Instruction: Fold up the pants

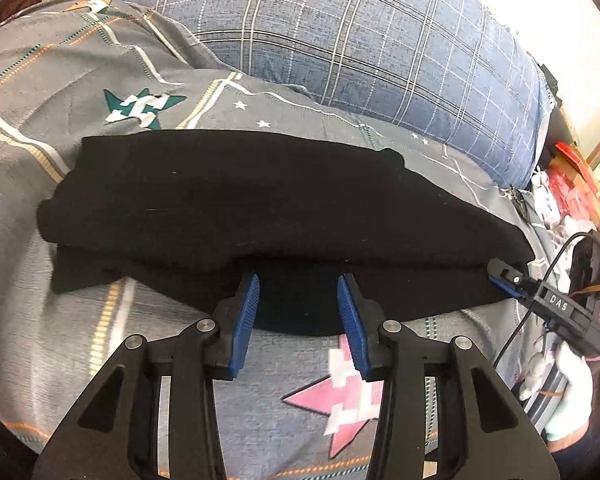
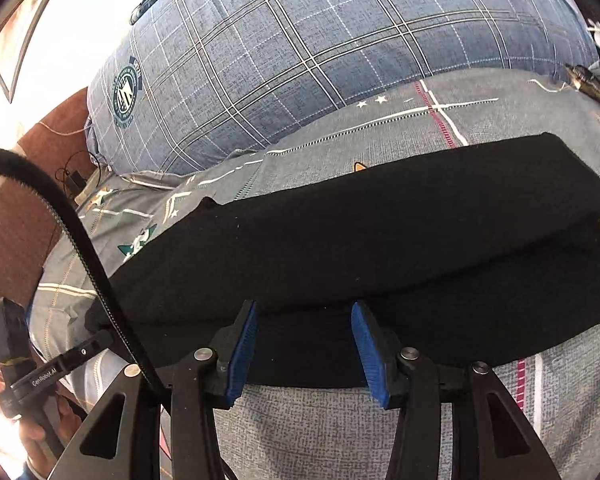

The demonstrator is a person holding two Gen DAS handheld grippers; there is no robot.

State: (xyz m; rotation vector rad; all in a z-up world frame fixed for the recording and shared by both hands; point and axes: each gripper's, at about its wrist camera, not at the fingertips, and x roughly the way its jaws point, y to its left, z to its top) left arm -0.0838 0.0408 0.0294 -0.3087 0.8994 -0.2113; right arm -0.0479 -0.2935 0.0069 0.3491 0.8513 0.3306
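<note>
Black pants (image 1: 260, 208) lie folded into a long flat bundle across a grey bed sheet (image 1: 40, 300). An upper layer overlaps a lower one along the near edge. My left gripper (image 1: 298, 284) is open, its blue pads either side of the near edge, touching the lower layer. My right gripper (image 2: 304, 312) is open the same way at the near edge of the pants (image 2: 380, 240). The right gripper also shows in the left wrist view (image 1: 500, 274) at the pants' right end; the left gripper shows in the right wrist view (image 2: 100, 338) at their left end.
A blue plaid pillow (image 1: 360, 40) lies behind the pants, also in the right wrist view (image 2: 300, 60). Red packages and clutter (image 1: 572, 184) sit off the bed's right side. A black cable (image 2: 72, 232) crosses the right wrist view. The sheet (image 2: 300, 432) has star prints.
</note>
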